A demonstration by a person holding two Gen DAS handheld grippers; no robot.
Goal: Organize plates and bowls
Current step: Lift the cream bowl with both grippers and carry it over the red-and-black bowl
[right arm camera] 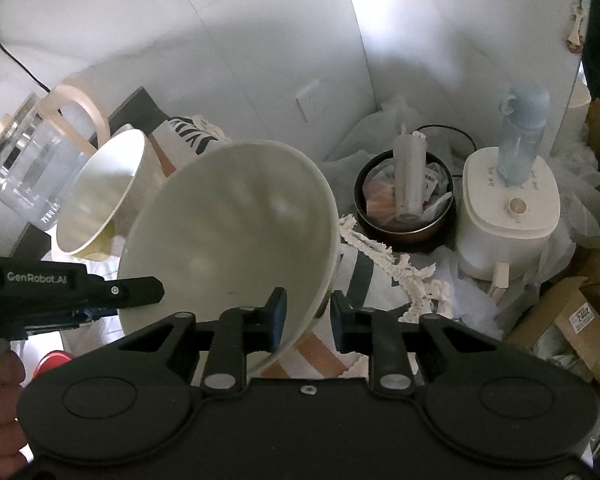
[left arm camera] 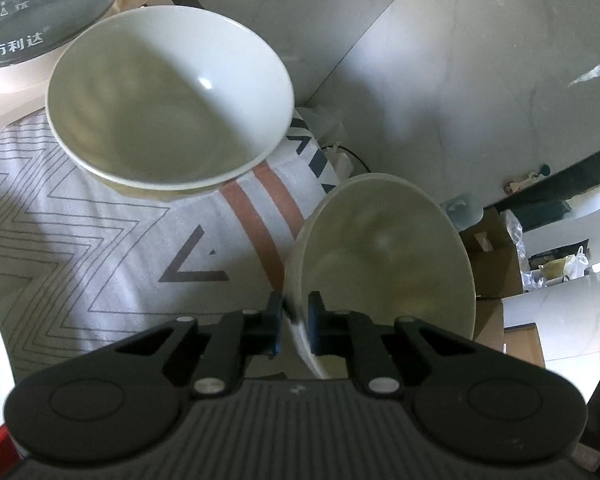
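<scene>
Between the left gripper's [left arm camera: 294, 322] fingers, the tilted bowl's [left arm camera: 384, 252] rim is pinched, held above the patterned cloth [left arm camera: 112, 236]. Right gripper [right arm camera: 309, 316] jaws straddle the opposite rim, slightly apart. Beyond, stacked bowls [left arm camera: 168, 92] sit beside a glass kettle [left arm camera: 32, 8].

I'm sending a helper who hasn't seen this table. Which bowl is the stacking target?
Find the glass kettle at the patterned tablecloth's far edge. Beside it sits a white bowl, nested on another. Unlike the tilted bowl in the left gripper, it rests upright and ungripped.
</scene>
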